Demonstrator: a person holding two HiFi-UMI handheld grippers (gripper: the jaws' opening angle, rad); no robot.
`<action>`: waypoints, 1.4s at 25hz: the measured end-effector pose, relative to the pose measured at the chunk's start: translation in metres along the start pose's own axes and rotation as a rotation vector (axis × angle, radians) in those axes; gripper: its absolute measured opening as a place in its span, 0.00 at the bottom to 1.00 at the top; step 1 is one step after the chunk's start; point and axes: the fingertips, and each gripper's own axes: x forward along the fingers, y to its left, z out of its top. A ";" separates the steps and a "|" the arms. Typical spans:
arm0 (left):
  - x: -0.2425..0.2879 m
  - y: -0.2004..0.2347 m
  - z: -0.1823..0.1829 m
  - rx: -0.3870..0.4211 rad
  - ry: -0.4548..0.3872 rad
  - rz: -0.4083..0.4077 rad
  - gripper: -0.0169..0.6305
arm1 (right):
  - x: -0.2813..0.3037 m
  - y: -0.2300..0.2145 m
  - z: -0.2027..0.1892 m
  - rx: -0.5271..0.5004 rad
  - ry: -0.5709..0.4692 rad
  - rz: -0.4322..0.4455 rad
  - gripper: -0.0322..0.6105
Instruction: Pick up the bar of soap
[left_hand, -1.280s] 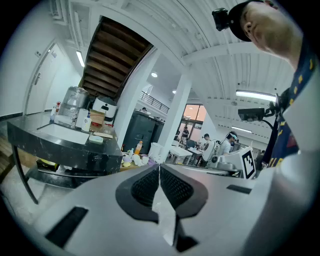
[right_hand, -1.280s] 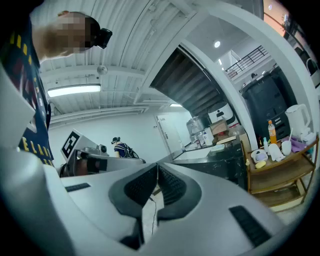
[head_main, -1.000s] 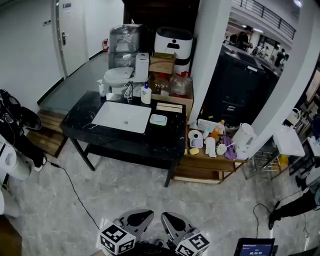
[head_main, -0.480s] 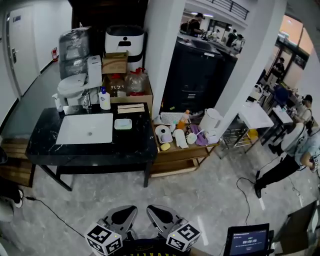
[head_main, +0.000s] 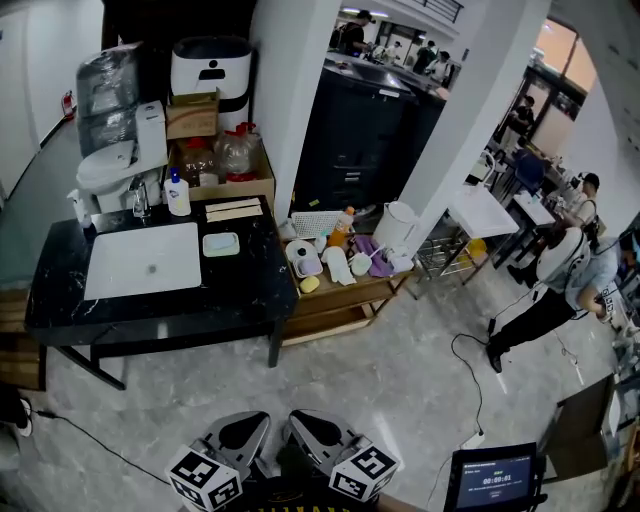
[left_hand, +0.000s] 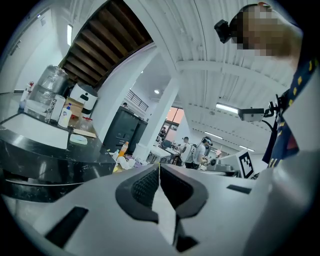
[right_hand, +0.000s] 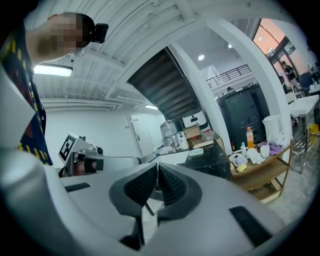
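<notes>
A pale green soap dish (head_main: 221, 244) lies on the black marble washstand (head_main: 250, 290), right of the white sink (head_main: 143, 260). I cannot tell whether a bar lies in it. A yellow oval lump (head_main: 309, 285) sits on the low wooden shelf (head_main: 345, 295) beside the stand. My left gripper (head_main: 240, 432) and right gripper (head_main: 312, 432) hang low at the bottom edge, far from the stand, both shut and empty. In the left gripper view the jaws (left_hand: 159, 167) meet, with the dish (left_hand: 78, 140) far off. The right gripper (right_hand: 157, 170) is also shut, with the dish (right_hand: 196, 151) distant.
A soap bottle (head_main: 177, 194), a faucet (head_main: 140, 195), and boxes stand behind the sink. A white kettle (head_main: 398, 226), cups and an orange bottle (head_main: 343, 226) crowd the wooden shelf. A white pillar (head_main: 285, 90) rises behind. People stand at the right (head_main: 560, 280). Grey floor lies between me and the stand.
The view has swung right, so the washstand has slid to the left of the picture and more of the room at right shows. Both grippers stay shut at the bottom edge.
</notes>
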 end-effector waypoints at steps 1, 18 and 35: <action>0.002 0.003 -0.002 -0.008 0.007 -0.001 0.05 | 0.004 -0.002 -0.002 0.007 0.008 0.000 0.08; 0.093 0.102 0.061 0.018 0.002 0.141 0.05 | 0.113 -0.098 0.048 0.053 0.043 0.142 0.08; 0.187 0.166 0.103 0.250 0.093 0.271 0.05 | 0.135 -0.207 0.103 0.113 -0.039 0.155 0.08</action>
